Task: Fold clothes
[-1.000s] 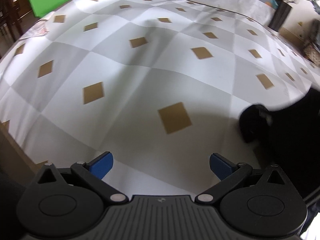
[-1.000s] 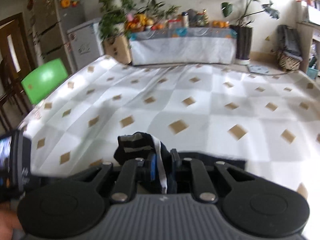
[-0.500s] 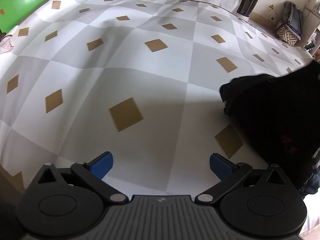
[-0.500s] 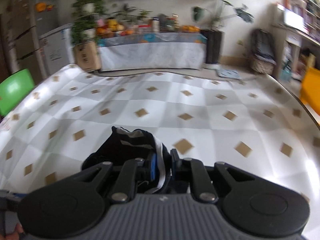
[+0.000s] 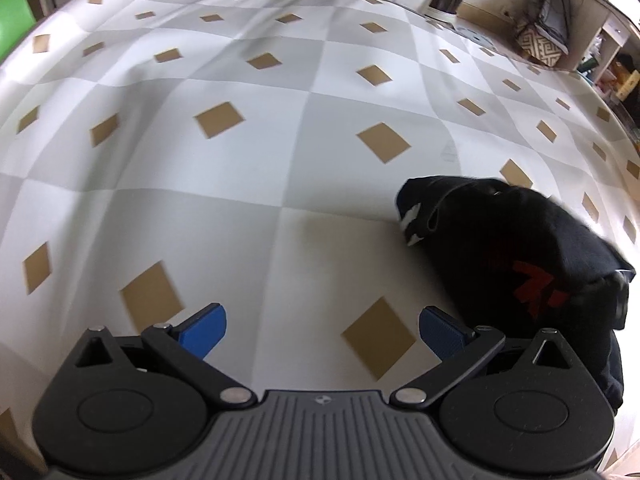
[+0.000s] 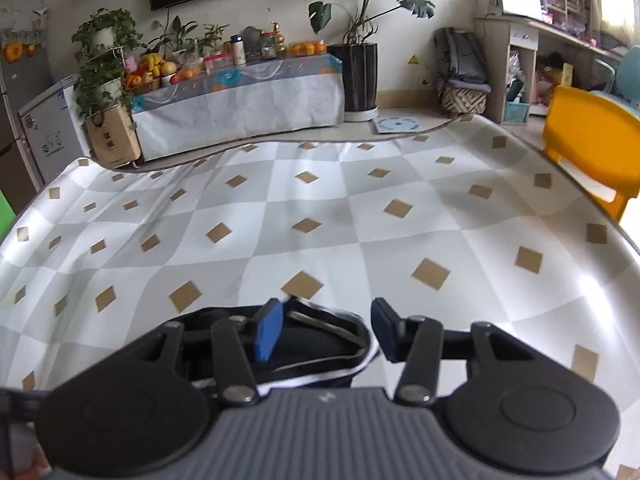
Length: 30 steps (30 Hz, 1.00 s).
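Note:
A black garment [image 5: 520, 256] with a red print and white trim lies bunched on the checked tablecloth [image 5: 248, 152], to the right of my left gripper [image 5: 322, 330]. That gripper is open over bare cloth with nothing between its blue pads. In the right wrist view the same black garment [image 6: 312, 344], edged with white stripes, lies under and between the fingers of my right gripper [image 6: 326, 332]. Its jaws are opening and the pads stand apart from the fabric.
A yellow chair [image 6: 592, 160] stands at the table's right edge and a green chair [image 5: 12, 20] at its left. Beyond the far edge are a covered sideboard [image 6: 240, 100] with fruit and plants, and a tall potted plant [image 6: 360, 72].
My right gripper has opened and let go of the black garment, which now lies lower on the table. The left gripper swung right, bringing the garment further into its view.

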### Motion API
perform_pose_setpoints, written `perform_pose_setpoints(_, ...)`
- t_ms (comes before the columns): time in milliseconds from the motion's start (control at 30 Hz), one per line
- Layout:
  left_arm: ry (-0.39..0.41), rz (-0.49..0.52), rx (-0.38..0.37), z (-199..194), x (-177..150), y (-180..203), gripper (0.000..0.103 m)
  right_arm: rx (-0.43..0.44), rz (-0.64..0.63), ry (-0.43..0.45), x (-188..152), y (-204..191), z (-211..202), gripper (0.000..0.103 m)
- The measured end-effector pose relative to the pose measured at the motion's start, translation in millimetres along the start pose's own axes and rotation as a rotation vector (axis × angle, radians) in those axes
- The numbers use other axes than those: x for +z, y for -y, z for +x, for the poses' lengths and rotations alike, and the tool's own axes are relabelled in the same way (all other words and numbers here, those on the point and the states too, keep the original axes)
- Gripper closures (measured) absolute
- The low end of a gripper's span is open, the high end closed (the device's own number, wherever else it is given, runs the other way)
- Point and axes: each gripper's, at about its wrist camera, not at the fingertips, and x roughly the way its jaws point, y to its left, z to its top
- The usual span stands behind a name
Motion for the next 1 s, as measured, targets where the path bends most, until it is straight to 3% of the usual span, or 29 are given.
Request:
perform_pose_setpoints(167, -0.009, 0.015, -0.018, 19.1, 11.6, 12.2, 0.000, 0.014, -0.005, -0.012, 1.3, -2.8, 4.0, 0.046)
perform_pose_setpoints(300, -0.028, -0.017, -0.062, 31.2, 18.1, 13.4, 0.000, 0.101, -0.006, -0.082, -2.5, -10.0, 15.5, 0.046)
perform_pose_setpoints(500, -0.037, -0.075, -0.132, 44.8, 22.2, 18.5, 0.000, 0.152, 0.002, -0.188, -11.2, -15.6, 29.9, 0.045)
perform_pose_setpoints(767, -0.033, -0.087, -0.188, 59.9, 26.5, 36.9, 0.000, 0.131, -0.002, -0.311, -25.9, -15.6, 46.8, 0.041)
perform_pose_setpoints(1000, 0.018, 0.000, -0.124, 63.5, 22.4, 59.7, 0.001, 0.082, -0.022, -0.393, -38.6, -19.9, 65.9, 0.038)
